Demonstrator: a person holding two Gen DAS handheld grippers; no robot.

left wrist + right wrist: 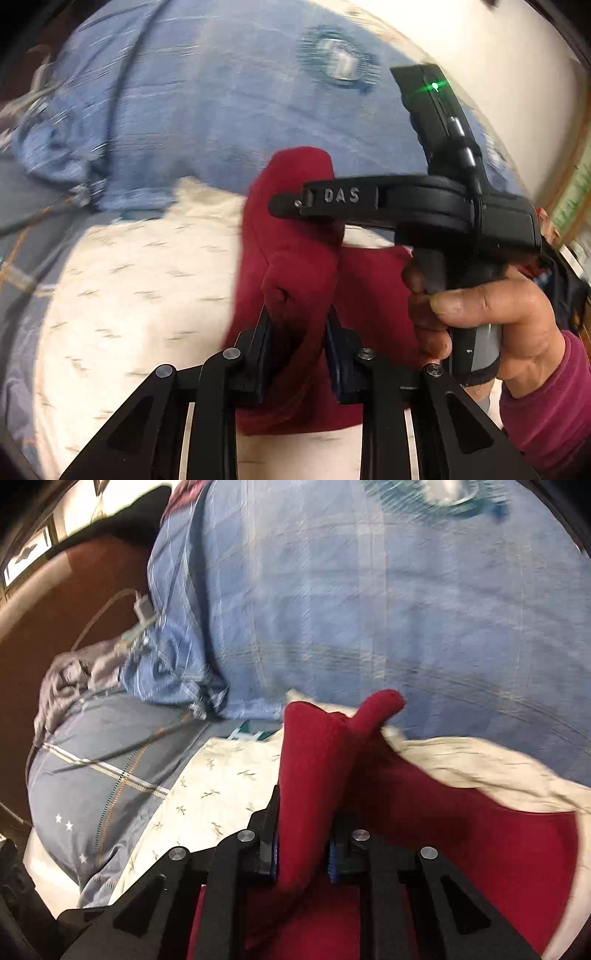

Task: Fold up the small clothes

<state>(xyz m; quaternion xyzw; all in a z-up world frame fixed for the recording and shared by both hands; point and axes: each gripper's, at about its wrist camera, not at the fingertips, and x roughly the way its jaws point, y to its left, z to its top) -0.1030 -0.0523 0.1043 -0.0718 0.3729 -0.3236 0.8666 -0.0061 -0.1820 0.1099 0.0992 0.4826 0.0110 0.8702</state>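
We start far left, where a grey bedcover point(110, 775) with small white stars and a stitched stripe drapes down, a thin cable point(122, 755) trailing across it. Next comes the cream sheet point(140, 295) with its little leaf print, spread under the work. Above it lies the blue checked blanket point(207, 110), blurred, with a round teal patch point(341, 61) on it.

Now centre: our left gripper point(299, 325) is clamped on a bunched fold of the red garment point(295, 236), cloth pinched up between both black fingers and standing above them. The garment itself lies on the cream sheet, partly lifted, its lower part spreading beneath the linkages.

On the right wrist view, our right gripper point(304, 834) is likewise closed on a raised ridge of the same red cloth, blue pads pressing in from either side, a peak of fabric poking up beyond. A flap of cream sheet lies over the garment to the right.

Further right in the left view, the right hand point(495, 317) grips its black handle, a green light point(436, 86) glowing on top.
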